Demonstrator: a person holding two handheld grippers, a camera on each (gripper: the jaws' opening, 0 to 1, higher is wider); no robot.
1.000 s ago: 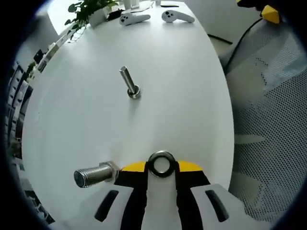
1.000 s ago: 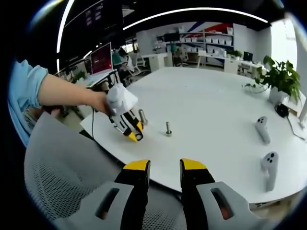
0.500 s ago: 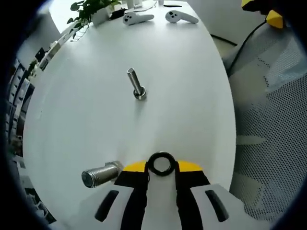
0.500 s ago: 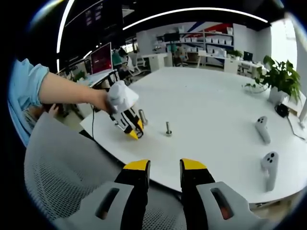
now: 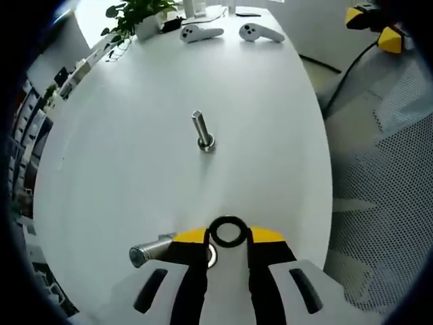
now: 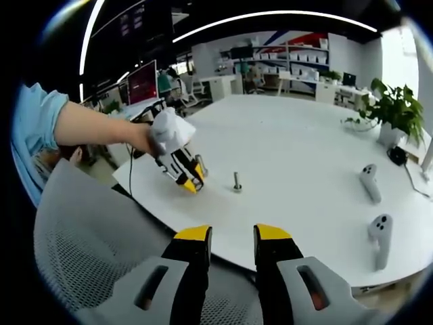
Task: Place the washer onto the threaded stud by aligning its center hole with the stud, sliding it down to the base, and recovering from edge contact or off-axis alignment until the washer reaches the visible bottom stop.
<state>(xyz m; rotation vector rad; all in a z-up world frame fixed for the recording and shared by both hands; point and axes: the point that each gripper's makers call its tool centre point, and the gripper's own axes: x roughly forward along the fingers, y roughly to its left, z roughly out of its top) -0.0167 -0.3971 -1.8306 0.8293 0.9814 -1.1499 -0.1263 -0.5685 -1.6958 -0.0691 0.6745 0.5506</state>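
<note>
Your left tool (image 5: 229,237) is clenched on the washer (image 5: 228,232), which stands on edge between the yellow tips with its hole facing the camera. In the right gripper view, your left hand (image 6: 143,140) reaches in from the left, sleeve at the elbow, and tilts the left tool (image 6: 188,181) down toward the surface (image 6: 298,156) near its near-left edge. Your right tool (image 6: 233,235) is held off the surface over a mesh chair (image 6: 88,237), jaws parted and grasping nothing.

Compared with the earlier frames, the large stud (image 5: 154,250) now lies closer to the left tool and is partly covered by the left jaw; before, its full threaded length showed. The washer has stayed in the same grip. The right gripper view is unchanged apart from the left tool leaning further over the stud.

A smaller bolt (image 5: 201,130) stands upright toward the middle of the surface. Two controllers (image 5: 230,32) and a plant (image 5: 132,15) sit at the far edge.

Whether the washer touches the stud cannot be made out. In the right gripper view the stud is hidden behind the left tool.
</note>
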